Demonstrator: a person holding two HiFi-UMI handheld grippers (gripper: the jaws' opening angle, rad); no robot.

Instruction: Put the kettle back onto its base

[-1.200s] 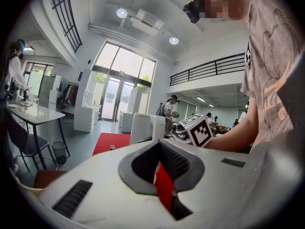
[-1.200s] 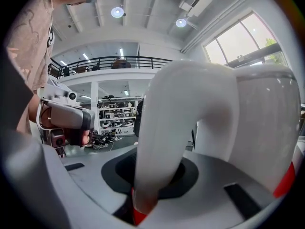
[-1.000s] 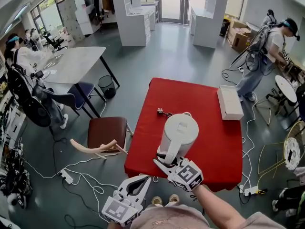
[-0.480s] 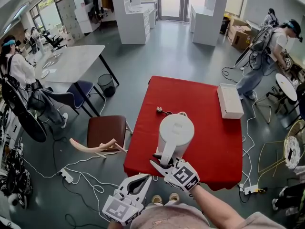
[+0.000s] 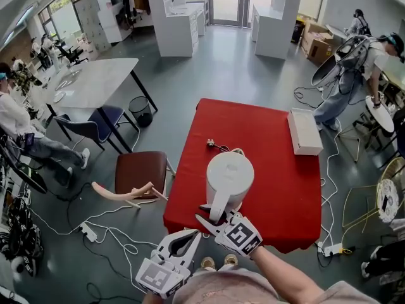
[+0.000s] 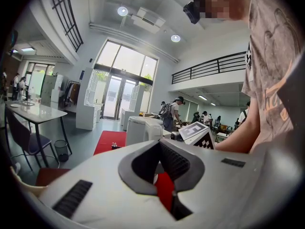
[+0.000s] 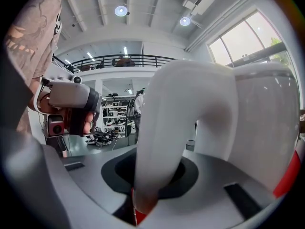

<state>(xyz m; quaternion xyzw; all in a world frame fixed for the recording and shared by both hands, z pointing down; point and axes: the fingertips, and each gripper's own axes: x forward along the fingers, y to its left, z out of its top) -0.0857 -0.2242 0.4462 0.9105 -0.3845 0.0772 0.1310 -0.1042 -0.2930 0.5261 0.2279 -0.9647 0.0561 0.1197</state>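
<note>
A white kettle (image 5: 230, 173) stands upright near the front edge of the red table (image 5: 285, 189). My right gripper (image 5: 211, 211) is shut on its curved handle (image 7: 190, 128), which fills the right gripper view with the kettle body (image 7: 262, 123) just beyond. The base is hidden beneath the kettle; only its cord and plug (image 5: 211, 145) show behind it. I cannot tell whether the kettle is seated. My left gripper (image 5: 193, 236) hangs below the table's front edge, to the left of the right one, shut and holding nothing. The left gripper view looks at the kettle (image 6: 143, 130) from across the table edge.
A white box (image 5: 305, 135) lies at the table's far right. A brown chair (image 5: 140, 175) and a beige curved piece (image 5: 123, 195) sit left of the table. Cables and a power strip (image 5: 88, 234) lie on the floor. A person (image 5: 354, 68) stands at the far right.
The kettle and my right gripper sit slightly further left in the head view. The left gripper has not moved. People in the background have shifted.
</note>
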